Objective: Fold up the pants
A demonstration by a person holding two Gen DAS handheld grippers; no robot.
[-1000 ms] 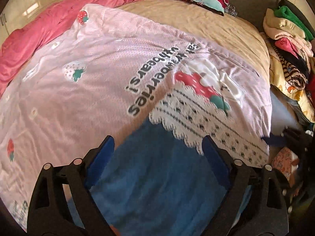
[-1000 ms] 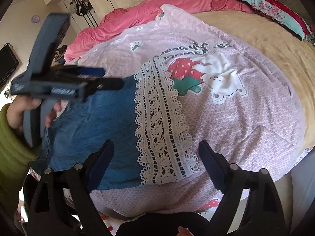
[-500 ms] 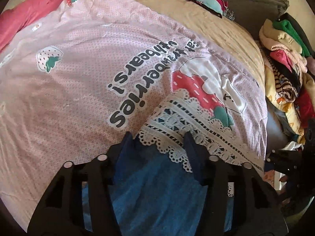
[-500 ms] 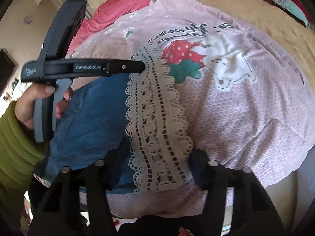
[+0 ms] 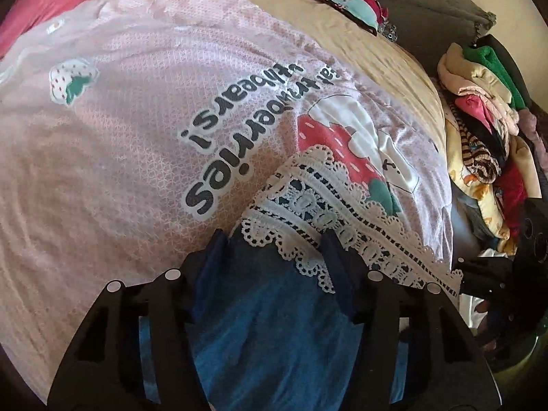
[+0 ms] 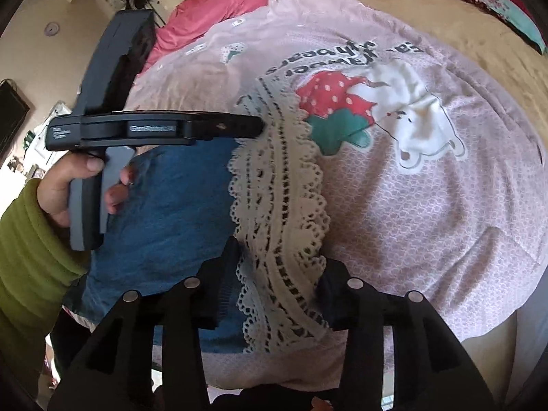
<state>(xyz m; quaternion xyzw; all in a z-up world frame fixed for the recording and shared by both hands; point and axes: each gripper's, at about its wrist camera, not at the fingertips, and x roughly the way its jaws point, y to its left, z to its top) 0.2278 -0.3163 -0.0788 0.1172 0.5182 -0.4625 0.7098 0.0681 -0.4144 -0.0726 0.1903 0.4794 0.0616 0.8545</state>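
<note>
The pants (image 6: 164,205), soft limp denim with a lace hem (image 6: 281,205), lie on the bed's pink quilt (image 5: 120,137). My left claw (image 5: 274,250) and right claw (image 6: 277,267) have just been closing and now pinch that hem at each end.

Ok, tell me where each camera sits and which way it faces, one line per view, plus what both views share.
Left wrist: on the left gripper, angled down at the blue pants and their lace hem on the pink blanket; own fingers show.
Right wrist: on the right gripper, angled down at the same hem; left gripper, hand, green sleeve show.
Shared: pants, lace hem, strawberry-bear print.
</note>
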